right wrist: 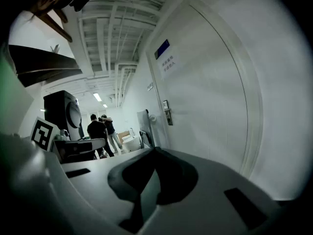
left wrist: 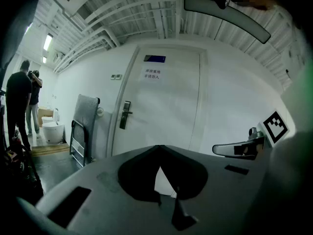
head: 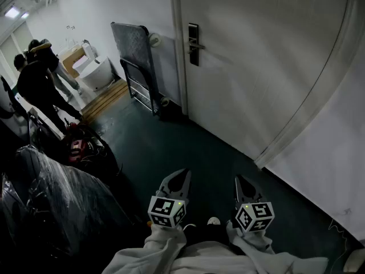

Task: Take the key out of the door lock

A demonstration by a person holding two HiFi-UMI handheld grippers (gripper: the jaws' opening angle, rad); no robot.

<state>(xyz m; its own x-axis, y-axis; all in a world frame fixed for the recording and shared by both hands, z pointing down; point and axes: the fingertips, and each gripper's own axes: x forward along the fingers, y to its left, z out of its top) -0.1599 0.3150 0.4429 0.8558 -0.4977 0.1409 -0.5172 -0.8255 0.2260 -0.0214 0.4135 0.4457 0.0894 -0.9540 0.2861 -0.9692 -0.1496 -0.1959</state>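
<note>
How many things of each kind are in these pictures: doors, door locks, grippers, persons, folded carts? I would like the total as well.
Door: 1
Door lock: 1
Grippers: 2, the left gripper and the right gripper
Persons: 2
Folded cart: 1
Total: 7

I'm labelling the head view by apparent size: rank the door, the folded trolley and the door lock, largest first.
1. door
2. folded trolley
3. door lock
The gaps are clear; no ties.
</note>
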